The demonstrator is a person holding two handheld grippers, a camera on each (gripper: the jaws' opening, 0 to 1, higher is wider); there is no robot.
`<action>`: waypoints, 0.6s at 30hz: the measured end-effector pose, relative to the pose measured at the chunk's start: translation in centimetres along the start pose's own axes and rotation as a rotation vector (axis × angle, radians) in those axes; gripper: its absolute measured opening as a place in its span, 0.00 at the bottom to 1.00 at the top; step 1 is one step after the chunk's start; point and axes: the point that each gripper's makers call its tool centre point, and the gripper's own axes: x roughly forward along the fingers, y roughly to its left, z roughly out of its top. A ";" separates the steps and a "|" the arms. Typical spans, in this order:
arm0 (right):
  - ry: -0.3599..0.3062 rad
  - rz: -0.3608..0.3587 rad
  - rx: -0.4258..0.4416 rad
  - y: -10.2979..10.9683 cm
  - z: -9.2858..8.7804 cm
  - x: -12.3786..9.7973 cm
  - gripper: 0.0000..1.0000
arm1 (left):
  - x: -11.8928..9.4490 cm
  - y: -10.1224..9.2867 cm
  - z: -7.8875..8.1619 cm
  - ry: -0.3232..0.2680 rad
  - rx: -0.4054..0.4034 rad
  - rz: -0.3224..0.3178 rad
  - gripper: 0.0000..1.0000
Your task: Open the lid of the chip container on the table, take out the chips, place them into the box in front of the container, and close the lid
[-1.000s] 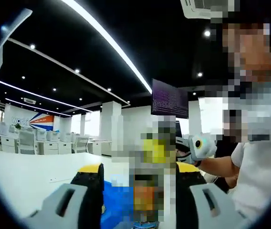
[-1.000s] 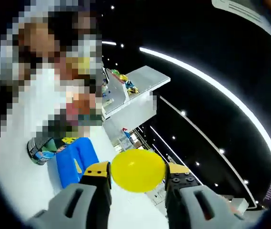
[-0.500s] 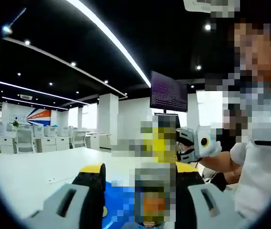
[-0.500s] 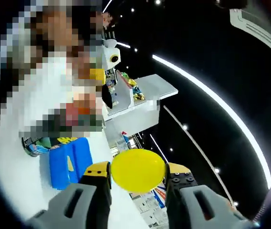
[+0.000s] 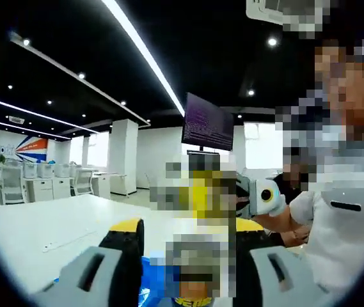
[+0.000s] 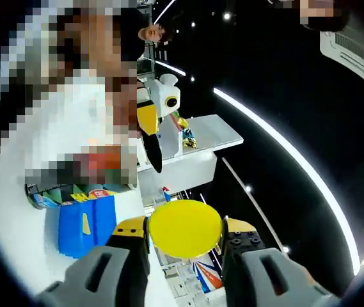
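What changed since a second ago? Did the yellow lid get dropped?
No. The right gripper stays shut on the yellow lid. The left gripper has come into the right gripper view, upper left. The blue box only shifts because the cameras moved.

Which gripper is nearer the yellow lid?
Right. The right gripper has its fingers closed on the yellow lid; the left gripper appears farther off in the right gripper view.

Your right gripper (image 6: 185,240) is clamped on the yellow lid (image 6: 185,228), jaws pinching its edges. Your left gripper (image 5: 185,246) has its jaws set around something pixelated, grip unclear. Your white-sleeved arm (image 5: 325,220) reaches across.
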 end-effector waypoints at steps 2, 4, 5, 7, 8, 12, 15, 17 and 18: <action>-0.007 0.010 -0.014 0.1 0.1 0.1 0.44 | 0.4 -0.2 0.3 0.000 0.000 -0.020 0.53; -0.017 0.012 -0.018 -0.4 1.4 0.5 0.44 | 0.8 -0.1 0.6 -0.010 0.014 -0.028 0.52; -0.022 0.013 -0.019 -0.5 1.6 0.6 0.44 | 0.9 0.0 0.8 -0.012 0.012 -0.035 0.50; -0.030 0.017 -0.036 -0.7 2.0 0.8 0.44 | 1.1 -0.2 1.0 -0.016 0.009 -0.050 0.47; -0.034 0.022 -0.054 -0.7 2.2 0.9 0.44 | 1.2 -0.3 1.1 -0.018 0.008 -0.056 0.47; -0.050 0.039 -0.082 -0.3 2.6 1.1 0.44 | 1.6 -0.6 1.6 -0.018 0.016 -0.077 0.46; -0.070 0.043 -0.089 -0.5 3.3 1.4 0.44 | 1.8 -1.0 1.9 -0.021 0.016 -0.094 0.46; -0.078 0.042 -0.096 -0.6 3.7 1.4 0.44 | 2.1 -1.3 2.0 -0.011 0.030 -0.106 0.44; -0.084 0.044 -0.095 -0.7 3.8 1.5 0.44 | 2.2 -1.4 2.1 -0.006 0.036 -0.109 0.43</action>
